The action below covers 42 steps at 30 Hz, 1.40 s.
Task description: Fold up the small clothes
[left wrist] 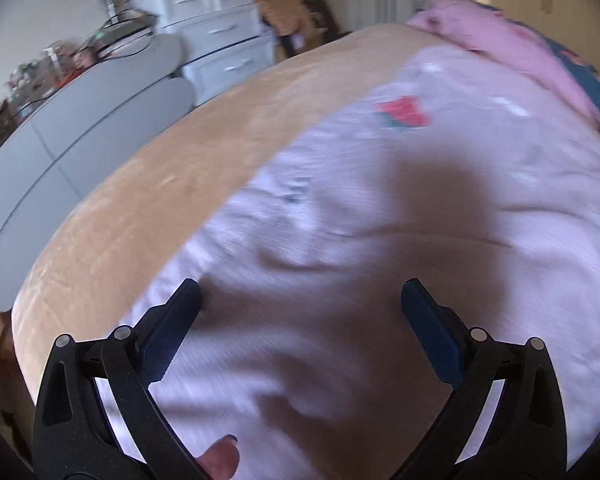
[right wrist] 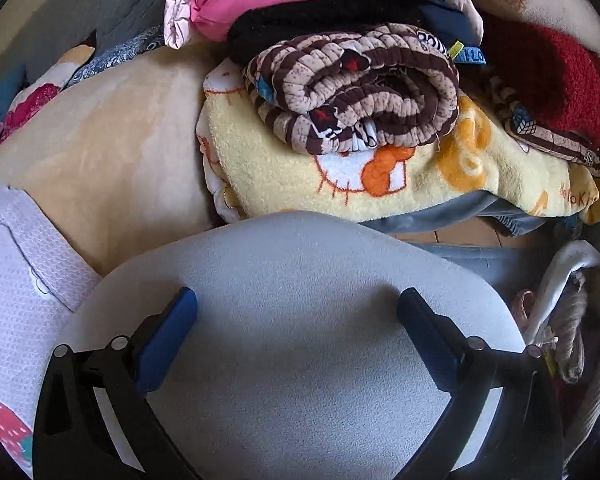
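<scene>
A pale lilac small garment (left wrist: 380,208) with a red strawberry print lies spread on the beige blanket (left wrist: 172,168), blurred by motion. My left gripper (left wrist: 300,300) hovers just above its near part, jaws wide apart and empty. In the right wrist view, an edge of the same lilac garment (right wrist: 16,280) shows at the left. My right gripper (right wrist: 298,304) is open and empty over a grey padded board (right wrist: 300,340).
A heap of clothes and blankets lies ahead of the right gripper: a striped brown roll (right wrist: 356,92), a yellow cartoon towel (right wrist: 380,184), red and pink items. Pink bedding (left wrist: 500,36), white drawers (left wrist: 220,32) and grey boards (left wrist: 80,140) surround the bed.
</scene>
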### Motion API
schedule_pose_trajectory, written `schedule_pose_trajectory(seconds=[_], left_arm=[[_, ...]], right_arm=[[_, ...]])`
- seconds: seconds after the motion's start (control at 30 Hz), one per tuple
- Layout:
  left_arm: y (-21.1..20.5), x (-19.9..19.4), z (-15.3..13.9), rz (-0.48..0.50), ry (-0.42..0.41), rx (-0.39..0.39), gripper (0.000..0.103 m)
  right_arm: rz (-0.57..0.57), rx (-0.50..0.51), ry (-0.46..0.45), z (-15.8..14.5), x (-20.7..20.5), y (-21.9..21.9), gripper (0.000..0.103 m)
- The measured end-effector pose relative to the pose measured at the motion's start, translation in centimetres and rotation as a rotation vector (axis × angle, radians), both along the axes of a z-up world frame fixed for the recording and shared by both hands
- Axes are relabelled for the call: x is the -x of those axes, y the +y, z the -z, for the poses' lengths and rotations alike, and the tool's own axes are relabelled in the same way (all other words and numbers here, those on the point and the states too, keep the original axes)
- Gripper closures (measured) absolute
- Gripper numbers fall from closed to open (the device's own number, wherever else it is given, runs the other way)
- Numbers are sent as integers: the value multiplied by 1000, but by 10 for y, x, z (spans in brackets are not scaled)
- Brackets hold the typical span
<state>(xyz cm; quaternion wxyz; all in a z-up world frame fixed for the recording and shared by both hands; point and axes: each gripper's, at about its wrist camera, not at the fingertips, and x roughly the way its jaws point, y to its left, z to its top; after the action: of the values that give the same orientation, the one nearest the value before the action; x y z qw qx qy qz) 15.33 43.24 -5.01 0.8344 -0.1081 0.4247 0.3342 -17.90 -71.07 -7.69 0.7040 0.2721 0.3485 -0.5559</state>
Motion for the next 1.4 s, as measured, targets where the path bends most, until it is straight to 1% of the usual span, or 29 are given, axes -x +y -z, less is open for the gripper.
schedule_pose_trajectory(seconds=[0.03,0.07,0.1,0.17,0.27,1.4], left_arm=[[6,-1,9,-13,21,6,8],[11,1,16,-7,17,33,8],[12,5,16,-9,-8,39,8],[9,8,13,-7,-13,21,8],[6,4,13,-6,12,1,8],[8,5,15,-6,8,7,8]], right_arm=[[0,2,19,1,-2,0,4],[0,7,30,1,-3,1,4],[0,6,28,0,-3,2,4],[0,-2,5,-3,-3,3,4],[0,2,19,-3,-6,2,4],[0,0,12,-4,-5,2,4]])
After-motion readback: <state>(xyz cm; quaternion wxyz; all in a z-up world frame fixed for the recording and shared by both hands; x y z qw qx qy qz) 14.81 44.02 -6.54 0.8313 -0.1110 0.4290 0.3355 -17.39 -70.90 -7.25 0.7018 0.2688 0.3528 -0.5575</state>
